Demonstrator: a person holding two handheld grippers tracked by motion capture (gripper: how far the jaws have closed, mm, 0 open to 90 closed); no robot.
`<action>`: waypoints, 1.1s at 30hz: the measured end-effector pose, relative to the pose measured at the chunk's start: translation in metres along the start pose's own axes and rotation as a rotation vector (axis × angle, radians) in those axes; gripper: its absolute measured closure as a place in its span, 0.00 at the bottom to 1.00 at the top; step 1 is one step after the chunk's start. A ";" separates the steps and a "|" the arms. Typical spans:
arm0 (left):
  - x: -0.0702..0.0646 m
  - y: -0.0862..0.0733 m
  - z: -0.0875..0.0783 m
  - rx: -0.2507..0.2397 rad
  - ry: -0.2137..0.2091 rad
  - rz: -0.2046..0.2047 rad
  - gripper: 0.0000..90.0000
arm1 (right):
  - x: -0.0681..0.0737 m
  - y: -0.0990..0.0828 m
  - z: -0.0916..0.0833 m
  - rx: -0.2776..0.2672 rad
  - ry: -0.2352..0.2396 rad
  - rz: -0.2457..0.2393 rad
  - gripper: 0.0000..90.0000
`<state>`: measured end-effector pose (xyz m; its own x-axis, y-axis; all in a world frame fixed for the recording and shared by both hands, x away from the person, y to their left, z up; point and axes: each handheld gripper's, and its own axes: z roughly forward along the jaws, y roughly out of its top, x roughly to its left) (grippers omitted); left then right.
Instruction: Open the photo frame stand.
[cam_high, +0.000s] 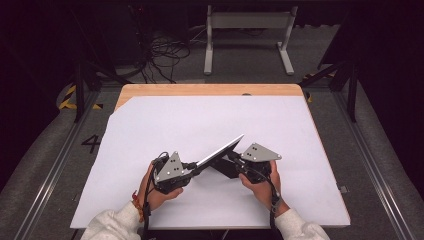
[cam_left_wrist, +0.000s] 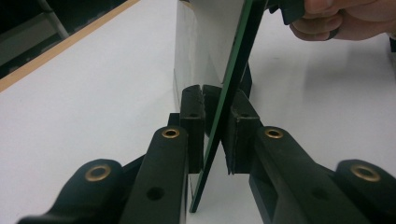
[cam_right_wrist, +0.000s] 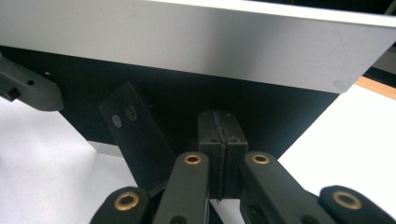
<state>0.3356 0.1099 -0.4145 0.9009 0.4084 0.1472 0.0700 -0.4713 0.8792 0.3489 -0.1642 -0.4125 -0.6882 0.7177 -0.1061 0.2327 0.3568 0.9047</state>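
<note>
Flat panel (cam_high: 220, 150) held tilted above white sheet (cam_high: 150, 130) near front middle of table (cam_high: 210, 90); open sheet all round, wooden edge far.
Left gripper (cam_left_wrist: 218, 135) clamped on panel's thin green edge.
Right gripper (cam_right_wrist: 218, 140) jaws pressed together at dark underside, beside black stand flap (cam_right_wrist: 135, 135); whether anything is pinched, cannot tell.
Left gripper view alone shows green edge; right gripper view, silver face.

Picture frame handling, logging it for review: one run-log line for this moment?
left gripper: clamps silver-edged black picture frame | right gripper: shut by black stand flap
</note>
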 end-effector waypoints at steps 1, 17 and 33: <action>-0.001 0.000 0.000 0.001 0.002 -0.002 0.89 | 0.000 0.000 0.000 0.000 0.002 0.003 1.00; -0.002 -0.004 -0.016 -0.032 -0.004 0.001 0.91 | -0.006 0.006 -0.008 -0.031 -0.013 0.017 1.00; -0.006 -0.002 -0.012 -0.036 -0.039 -0.014 0.91 | -0.010 0.011 0.006 -0.039 -0.011 0.039 1.00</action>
<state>0.3251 0.1175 -0.4115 0.9161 0.3834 0.1176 0.0678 -0.4371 0.8969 0.3622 -0.1642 -0.4041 -0.6716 0.7371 -0.0749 0.2321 0.3053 0.9235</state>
